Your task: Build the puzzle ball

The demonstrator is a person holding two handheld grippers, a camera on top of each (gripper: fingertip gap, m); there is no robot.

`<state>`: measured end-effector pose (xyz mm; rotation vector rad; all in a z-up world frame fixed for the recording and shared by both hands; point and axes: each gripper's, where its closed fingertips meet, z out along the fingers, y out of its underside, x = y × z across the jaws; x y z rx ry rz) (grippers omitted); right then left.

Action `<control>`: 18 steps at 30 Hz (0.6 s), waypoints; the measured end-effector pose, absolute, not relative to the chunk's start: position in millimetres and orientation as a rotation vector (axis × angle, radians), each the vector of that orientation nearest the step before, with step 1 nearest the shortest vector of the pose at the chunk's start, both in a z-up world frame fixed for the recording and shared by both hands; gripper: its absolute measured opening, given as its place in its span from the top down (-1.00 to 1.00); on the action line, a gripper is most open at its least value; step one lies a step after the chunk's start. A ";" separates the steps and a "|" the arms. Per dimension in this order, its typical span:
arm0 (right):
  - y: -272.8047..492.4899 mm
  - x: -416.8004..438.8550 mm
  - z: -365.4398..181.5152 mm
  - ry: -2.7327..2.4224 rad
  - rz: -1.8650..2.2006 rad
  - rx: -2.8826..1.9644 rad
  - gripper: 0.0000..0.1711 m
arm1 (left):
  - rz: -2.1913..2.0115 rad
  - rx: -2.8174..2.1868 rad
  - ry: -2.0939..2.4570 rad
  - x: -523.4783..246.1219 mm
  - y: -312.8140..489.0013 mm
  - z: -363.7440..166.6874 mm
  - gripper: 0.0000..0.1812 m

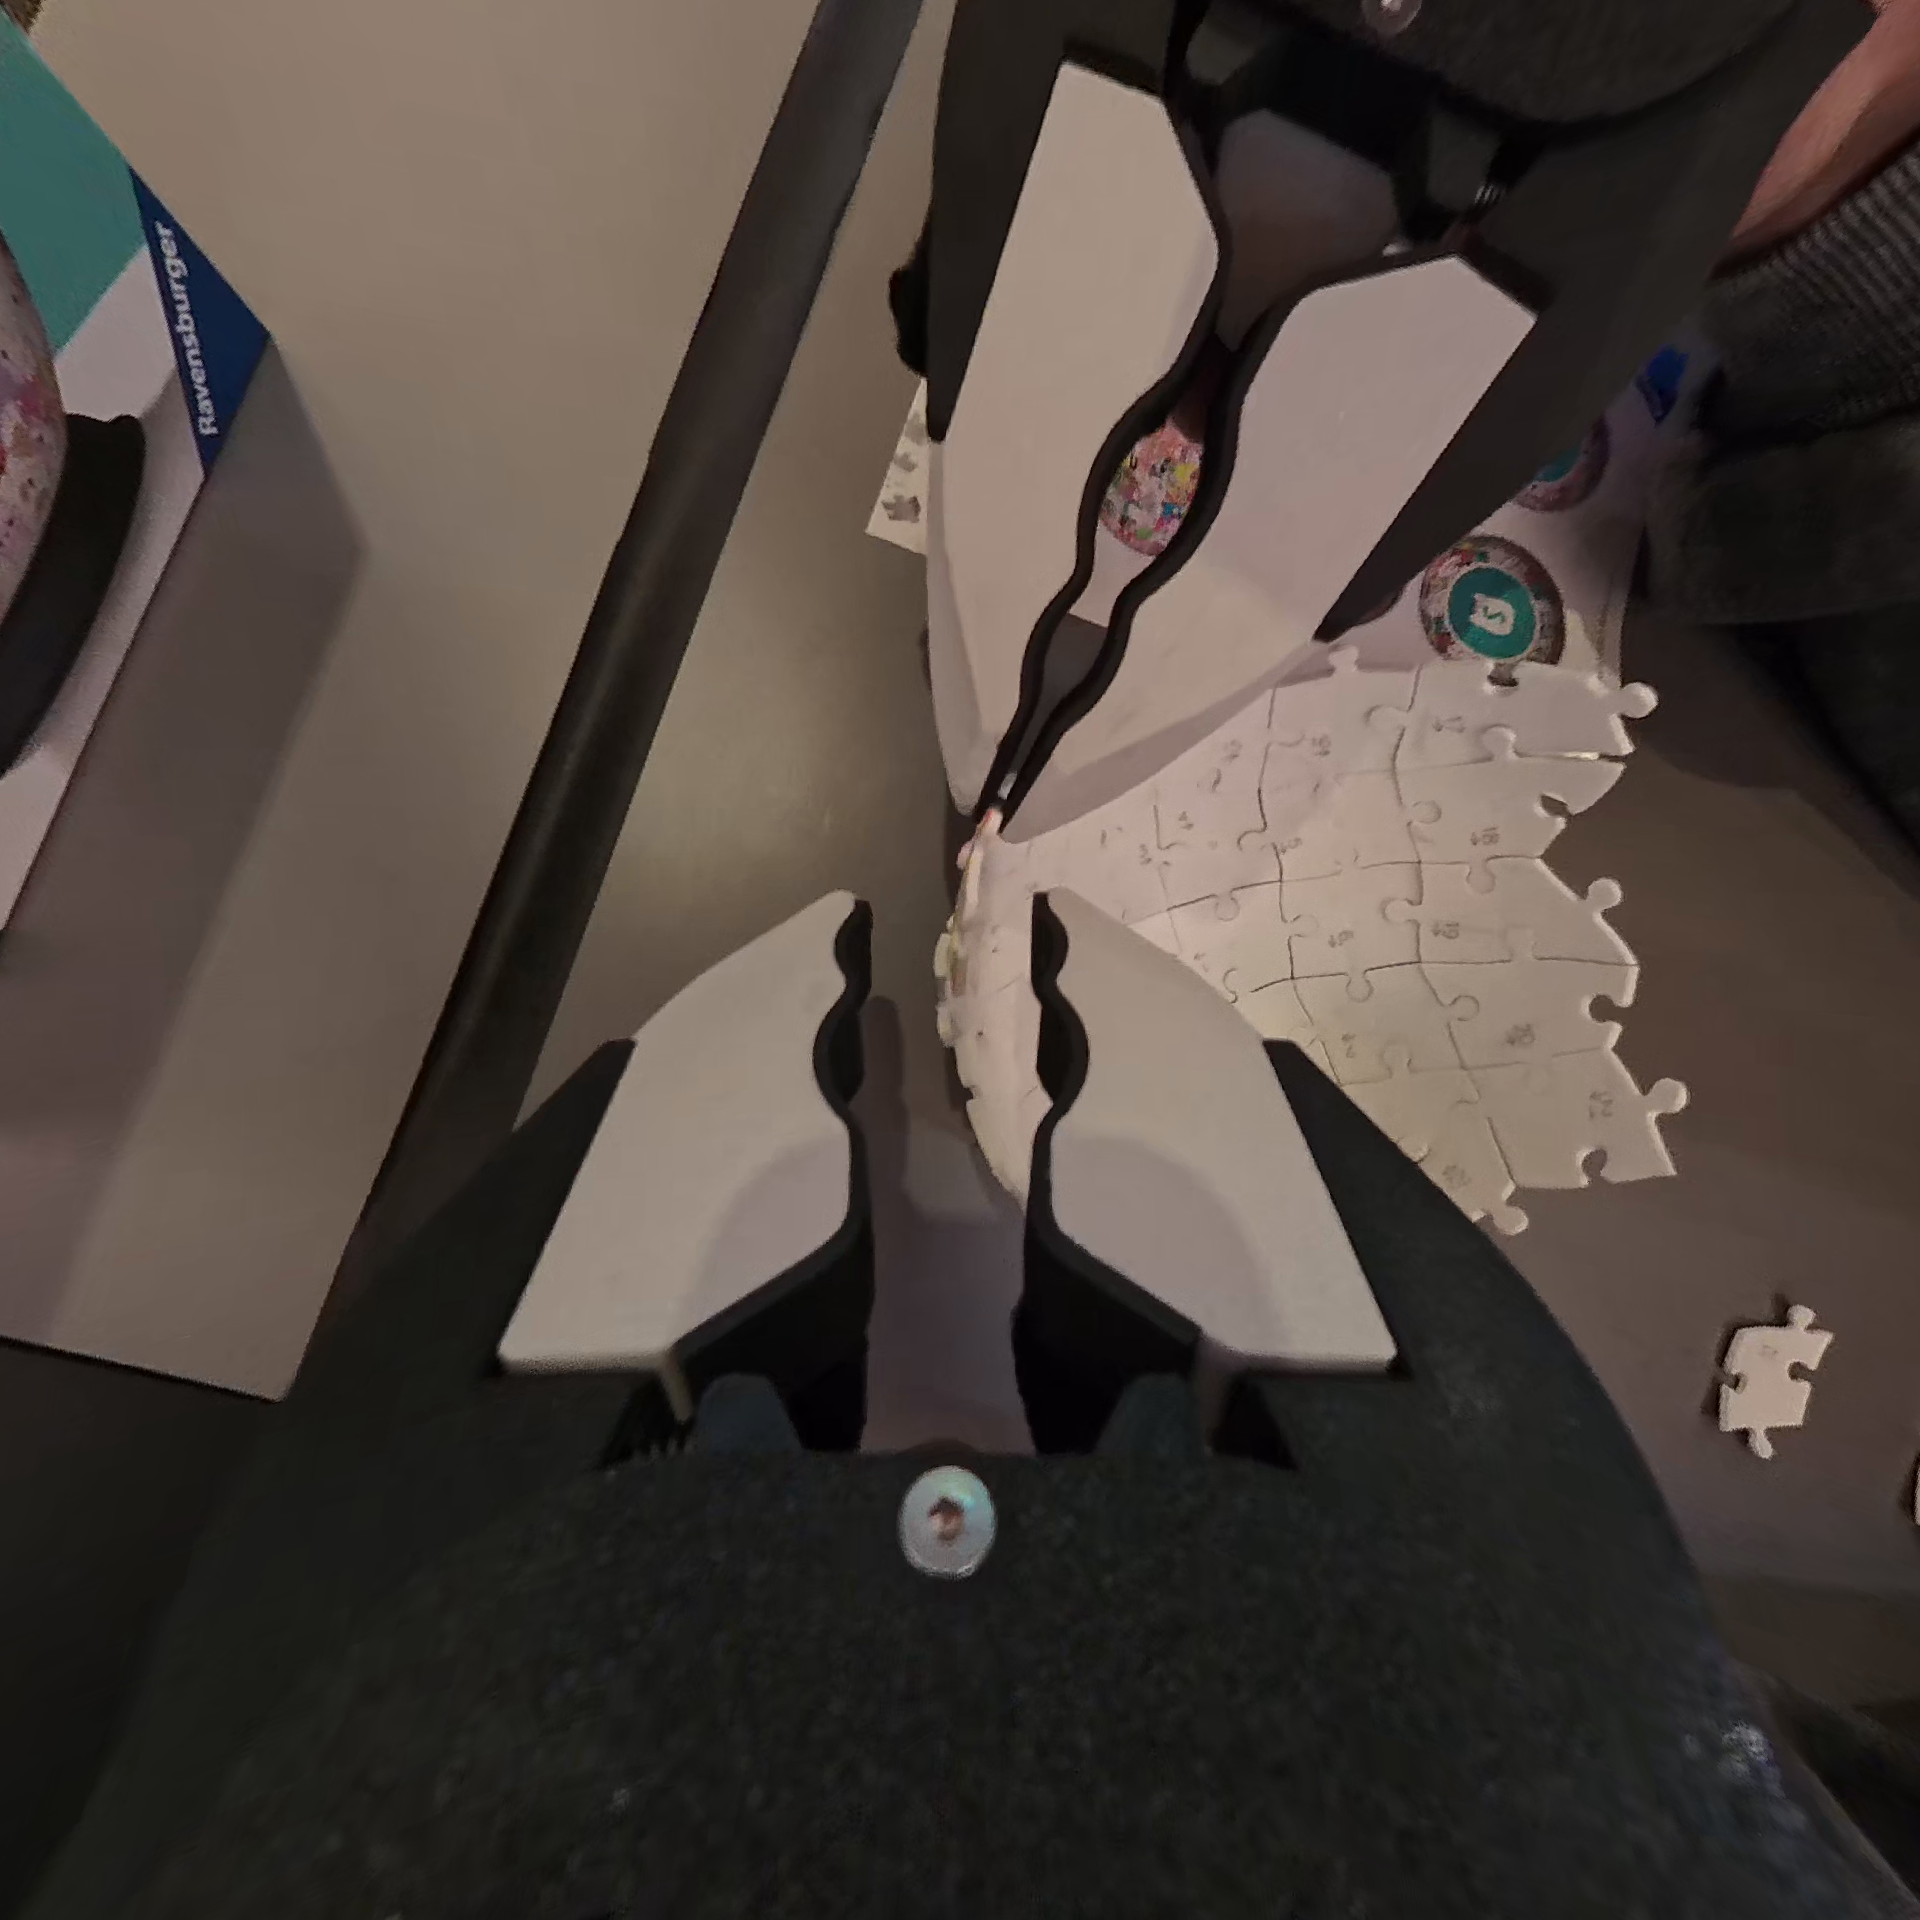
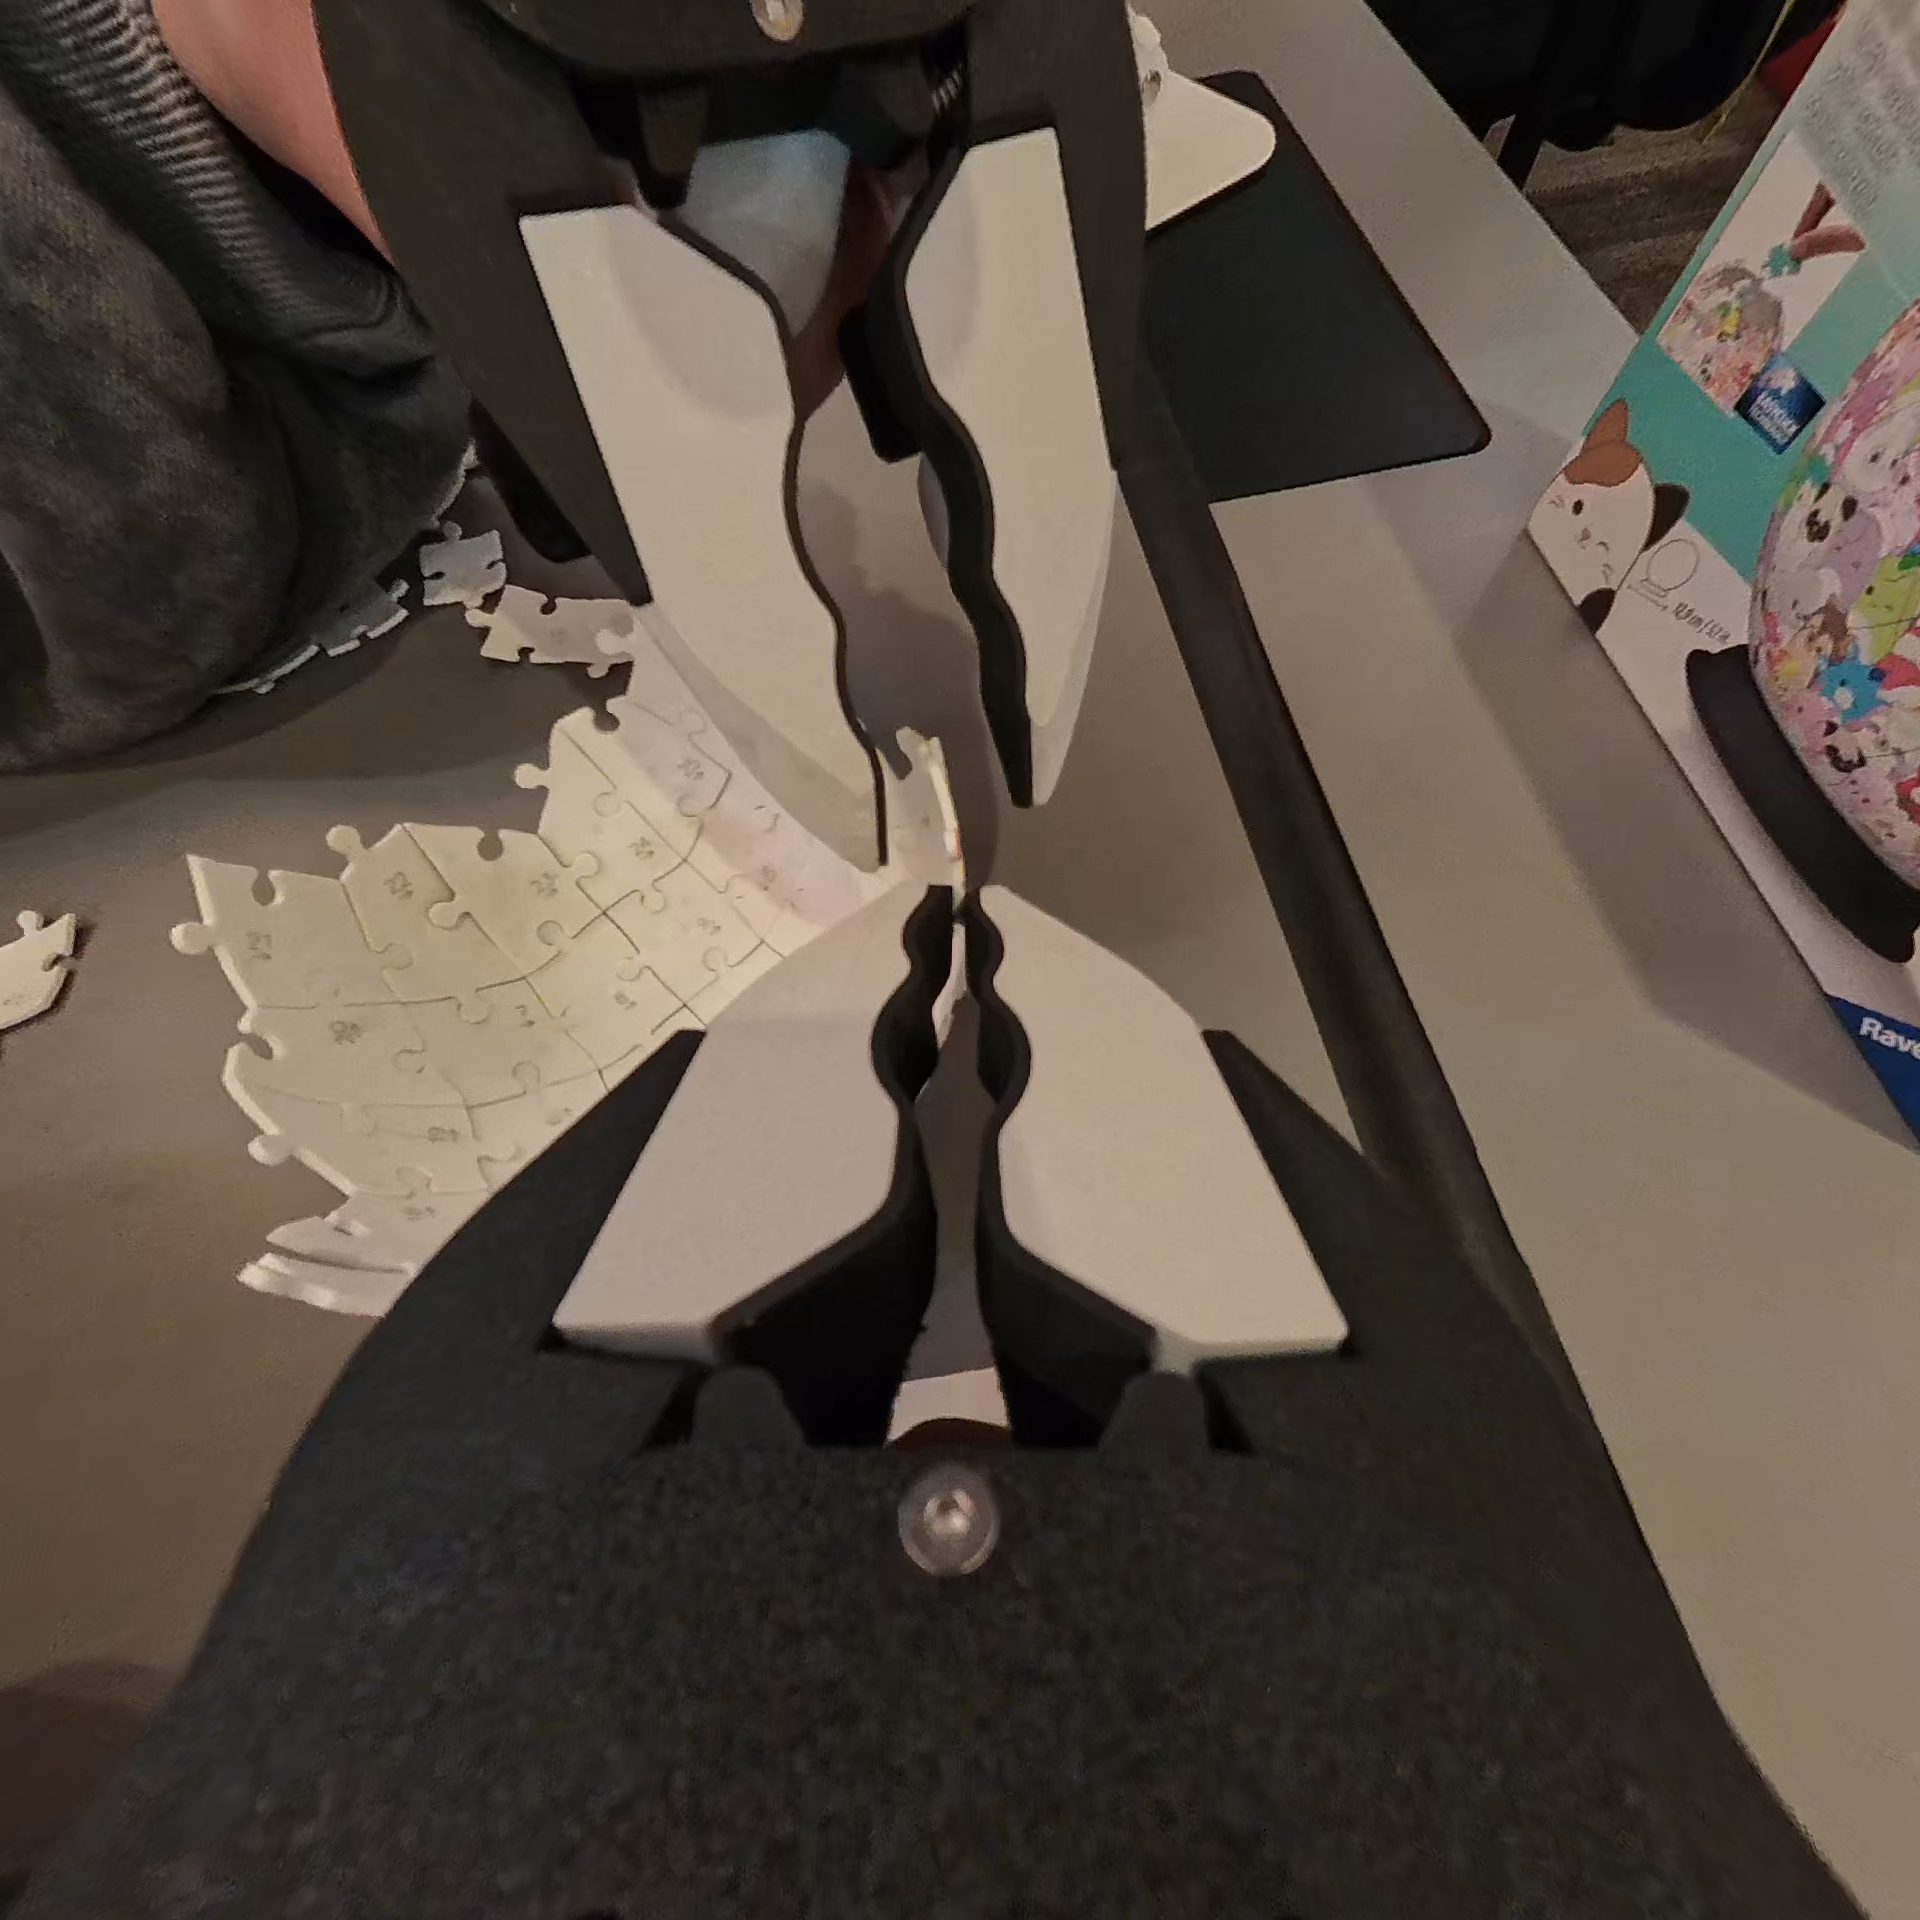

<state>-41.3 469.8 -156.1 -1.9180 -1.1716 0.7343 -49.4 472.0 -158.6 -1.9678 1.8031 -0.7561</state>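
The part-built puzzle ball (image 1: 1403, 935) is a curved white shell of joined pieces, printed side down, on the grey table (image 1: 727, 810). It also shows in the right wrist view (image 2: 468, 956). My right gripper (image 2: 961, 899) is shut on the shell's raised rim and enters the left wrist view from the top (image 1: 992, 821). My left gripper (image 1: 951, 904) is open, its fingers straddling the same rim just below the right gripper's tips. It comes from the top of the right wrist view (image 2: 948, 828).
A loose white piece (image 1: 1766, 1377) lies beside the shell, and more pieces (image 2: 457, 582) lie near a person's grey sleeve (image 2: 156, 416). The puzzle box (image 2: 1766, 623) stands beyond a black strip (image 2: 1299, 727). A picture sheet (image 1: 1486, 613) lies under the shell's far edge. Only a small space, under 4 cm, lies between the two pairs of fingers.
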 end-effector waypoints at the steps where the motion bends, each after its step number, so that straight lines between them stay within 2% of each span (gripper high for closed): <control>1: 470.1 -41.7 -155.9 -1.173 0.731 -1.914 0.97 | -0.752 -1.966 1.800 -49.1 472.8 -158.1 0.69; 10: 472.4 -42.2 -156.3 -1.161 0.727 -1.911 0.97 | -0.748 -1.925 1.766 -50.0 477.2 -147.6 0.79; 14: 472.8 -42.1 -156.7 -1.155 0.730 -1.912 0.97 | -0.757 -1.917 1.778 -49.2 475.2 -147.1 0.95; 18: 474.0 -40.0 -157.4 -1.148 0.720 -1.917 0.97 | -0.721 -1.900 1.789 -47.2 475.2 -147.6 0.97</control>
